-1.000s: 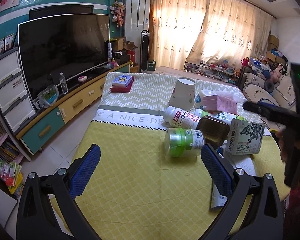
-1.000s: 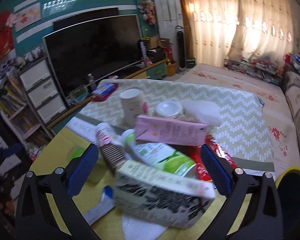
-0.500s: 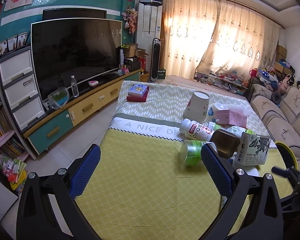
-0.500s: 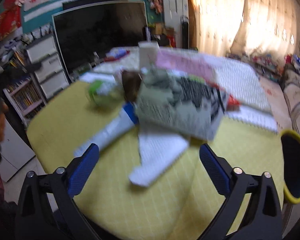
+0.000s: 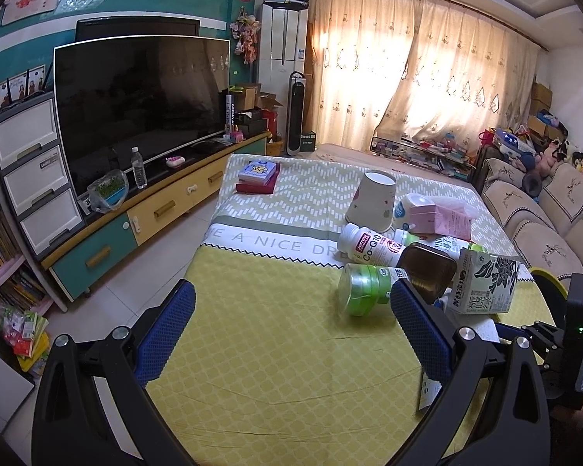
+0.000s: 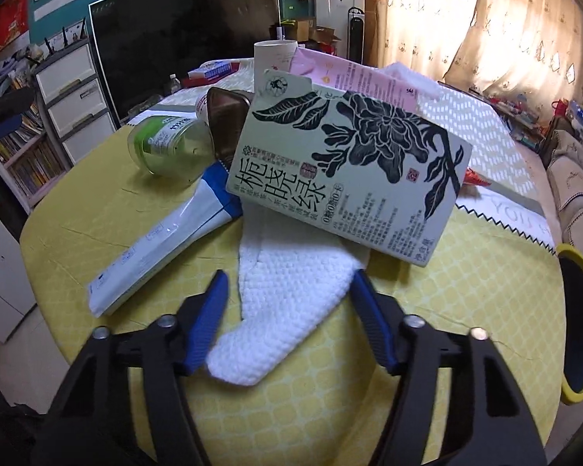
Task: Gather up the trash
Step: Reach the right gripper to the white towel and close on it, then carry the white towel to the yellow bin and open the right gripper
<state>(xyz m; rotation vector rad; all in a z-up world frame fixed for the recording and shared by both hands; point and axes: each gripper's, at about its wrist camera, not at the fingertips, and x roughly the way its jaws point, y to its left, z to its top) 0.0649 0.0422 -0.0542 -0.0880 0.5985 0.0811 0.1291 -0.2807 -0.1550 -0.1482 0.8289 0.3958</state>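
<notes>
Tissue (image 6: 291,303), far end under carton (image 6: 353,167)

The left wrist camera looks from farther back, down the worktop (image 5: 276,349) toward the curtains. The right wrist camera sits low and close over the trash. Both catch the green tea carton (image 5: 482,287) (image 6: 349,171) and television (image 5: 136,101) (image 6: 182,27).

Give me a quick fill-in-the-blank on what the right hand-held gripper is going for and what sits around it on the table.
The right hand-held gripper is closing its jaws around a white ____.
Part of that item lies under the green carton printed with a black ____.
Left of it lies a long white and ____ box.
The left hand-held gripper holds ____.

Missing words: paper towel; flower; blue; nothing
</notes>
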